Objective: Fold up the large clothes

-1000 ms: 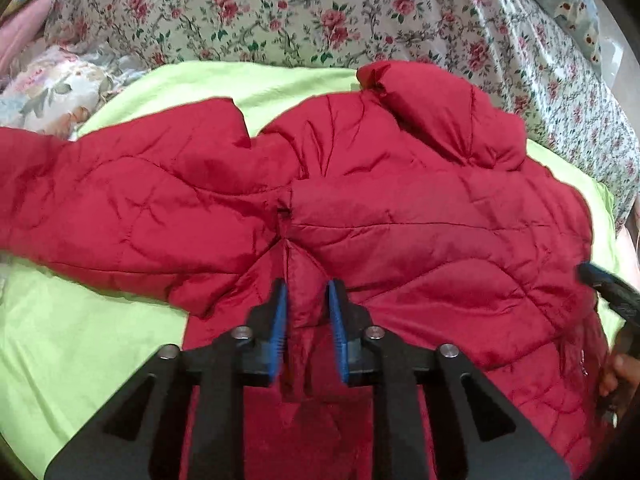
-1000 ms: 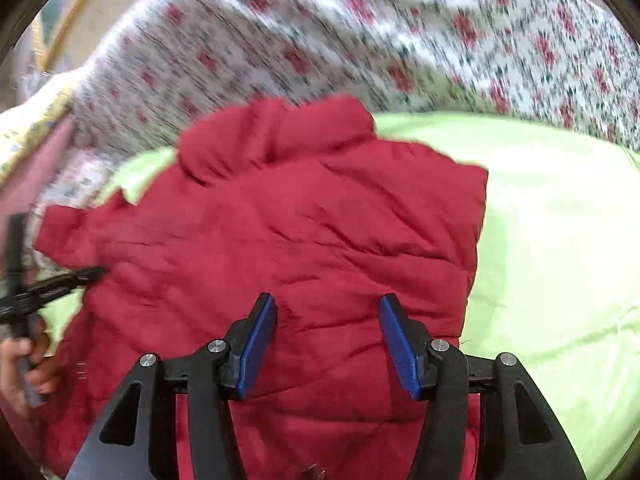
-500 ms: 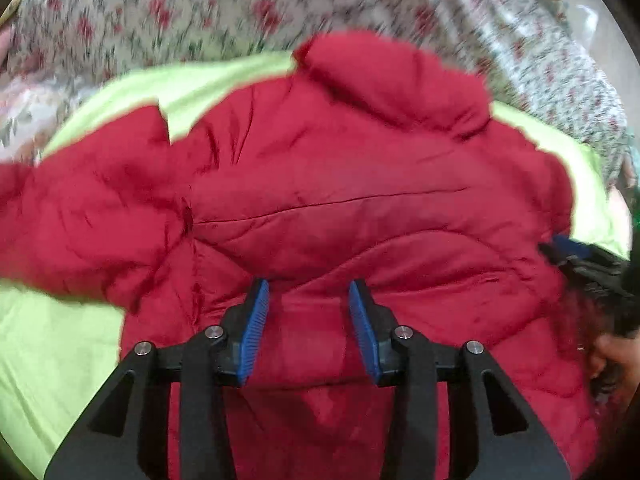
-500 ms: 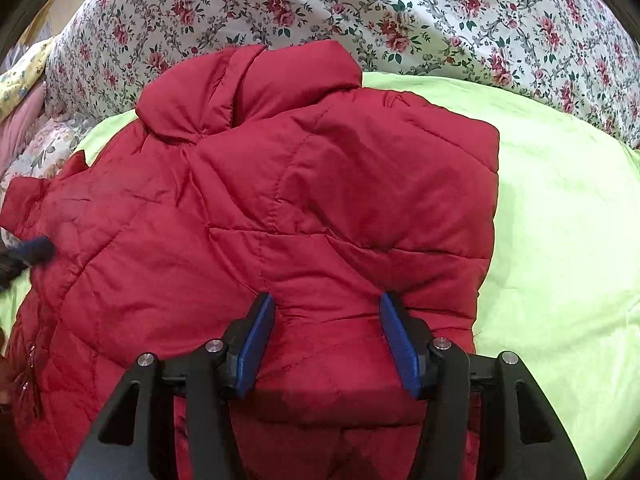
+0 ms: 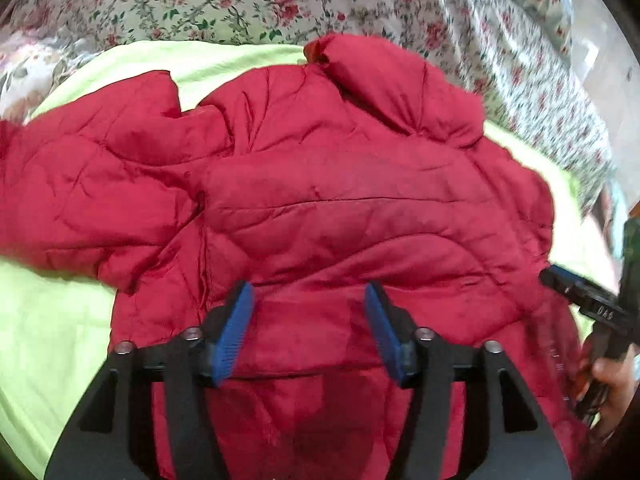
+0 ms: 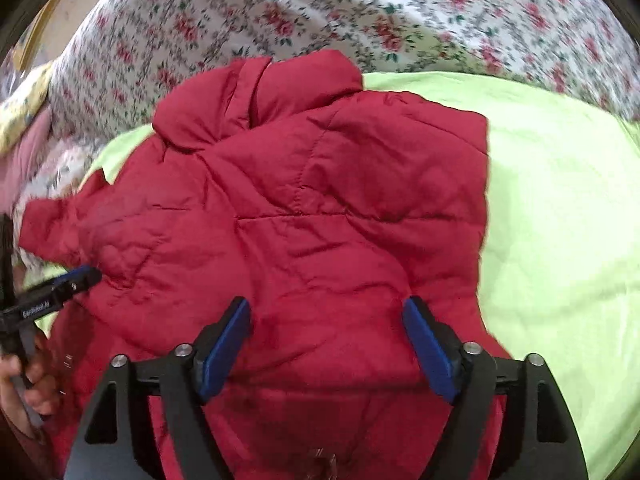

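A lime-green sheet (image 6: 560, 220) covers the bed, with a rose-print cover (image 5: 240, 0) bunched beyond it. Our red quilted jacket (image 5: 360, 208) lies spread just ahead of and under both grippers. Our left gripper (image 5: 308, 332) is opening above the padding, blue pads clear of it. Our right gripper (image 6: 328, 348) is opening too, wider, with jacket fabric below its jaws but unpinched.

Partly legible white lettering, "GenRobot AI", on the left gripper (image 6: 60, 286).
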A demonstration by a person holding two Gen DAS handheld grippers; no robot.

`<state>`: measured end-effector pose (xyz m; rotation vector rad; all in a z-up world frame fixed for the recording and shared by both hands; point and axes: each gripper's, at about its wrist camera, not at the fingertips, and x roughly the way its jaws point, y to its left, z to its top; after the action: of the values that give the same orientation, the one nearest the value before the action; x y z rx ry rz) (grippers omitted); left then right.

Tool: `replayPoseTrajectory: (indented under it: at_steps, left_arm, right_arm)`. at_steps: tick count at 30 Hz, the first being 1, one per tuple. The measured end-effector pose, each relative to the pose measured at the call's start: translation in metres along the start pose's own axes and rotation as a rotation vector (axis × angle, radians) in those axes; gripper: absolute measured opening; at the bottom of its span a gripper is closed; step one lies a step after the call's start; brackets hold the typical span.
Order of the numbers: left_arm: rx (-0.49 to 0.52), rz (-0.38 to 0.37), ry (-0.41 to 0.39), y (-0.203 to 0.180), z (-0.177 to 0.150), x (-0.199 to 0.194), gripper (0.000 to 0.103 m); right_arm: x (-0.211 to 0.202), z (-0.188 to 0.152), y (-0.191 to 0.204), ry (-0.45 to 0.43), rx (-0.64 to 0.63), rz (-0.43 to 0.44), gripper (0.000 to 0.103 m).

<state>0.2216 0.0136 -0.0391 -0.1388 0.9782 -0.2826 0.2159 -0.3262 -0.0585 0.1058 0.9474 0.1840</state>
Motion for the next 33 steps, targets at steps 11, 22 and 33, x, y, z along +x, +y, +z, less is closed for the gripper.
replayPoseTrajectory:
  at_steps: [11, 22, 33]
  left_arm:
    - [-0.092, 0.031, -0.021, 0.035, -0.014, -0.022, 0.062]
    - [-0.21, 0.065, -0.074, 0.074, -0.021, -0.04, 0.083]
    - [-0.484, 0.247, -0.149, 0.202, -0.028, -0.064, 0.084]
  right_arm:
    - [-0.025, -0.022, 0.01, 0.045, 0.036, 0.072, 0.088]
    - [-0.036, -0.035, 0.016, 0.042, 0.02, 0.108, 0.088]
    - [-0.048, -0.05, 0.029, 0.033, 0.002, 0.139, 0.088]
